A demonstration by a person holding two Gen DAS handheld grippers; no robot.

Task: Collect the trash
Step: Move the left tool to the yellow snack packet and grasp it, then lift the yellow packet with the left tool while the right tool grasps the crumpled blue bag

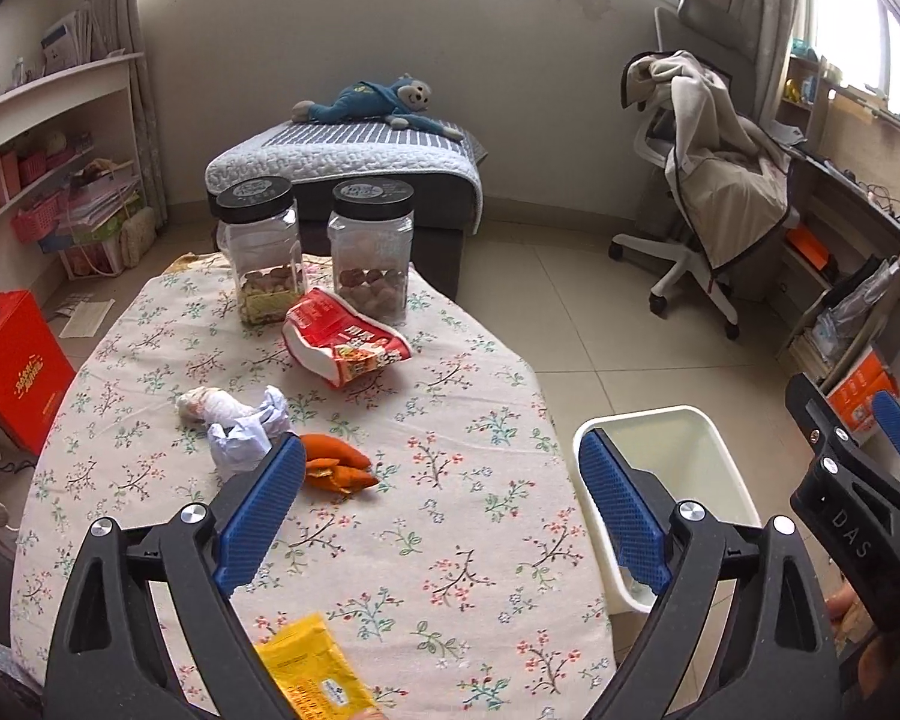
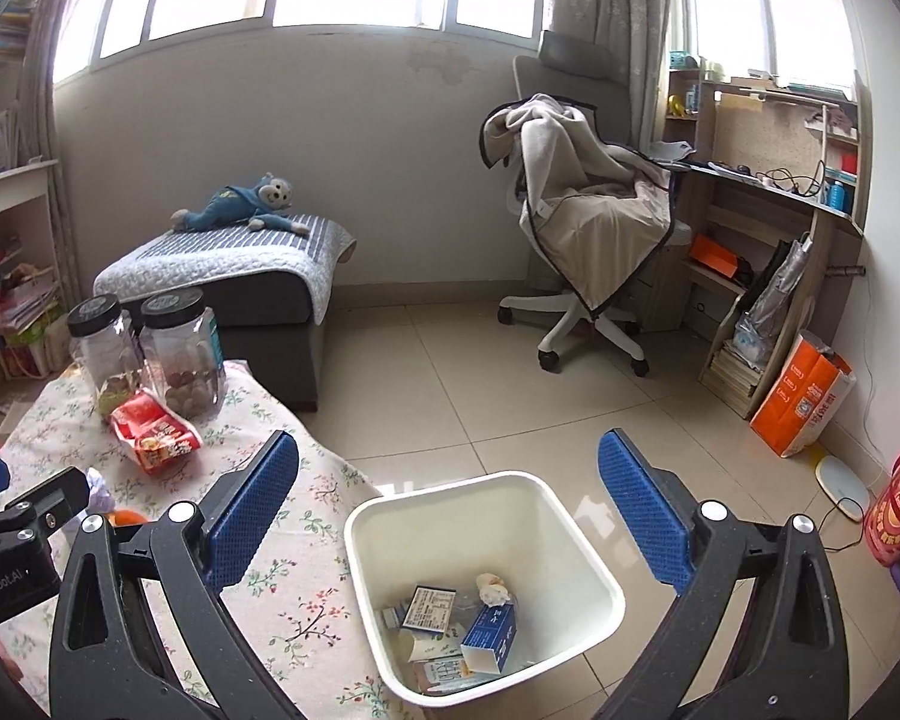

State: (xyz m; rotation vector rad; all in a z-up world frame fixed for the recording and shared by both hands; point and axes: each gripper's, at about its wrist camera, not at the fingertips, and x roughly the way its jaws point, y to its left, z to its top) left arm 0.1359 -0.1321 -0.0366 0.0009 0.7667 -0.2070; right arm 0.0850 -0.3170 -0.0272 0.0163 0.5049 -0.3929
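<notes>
While the left gripper (image 1: pixel 441 516) hangs over the flowered surface (image 1: pixel 450 588) with its jaws spread wide and nothing between them, a yellow packet (image 1: pixel 312 681) below is cut off by the frame edge. Crumpled white paper (image 1: pixel 243 429) and an orange wrapper (image 1: pixel 336 468) lie just beside the left blue pad, the wrapper partly tucked behind it. Farther back a red snack bag (image 1: pixel 345 339) sits in front of two black-lidded jars (image 1: pixel 318 246).

The right gripper (image 2: pixel 447 504), likewise released and empty, hovers above the white bin (image 2: pixel 594 564), which stands on the floor touching the surface's edge. Inside it lie a blue carton (image 2: pixel 492 636) and papers, hard to tell apart. Open tiled floor (image 2: pixel 450 372) stretches beyond.
</notes>
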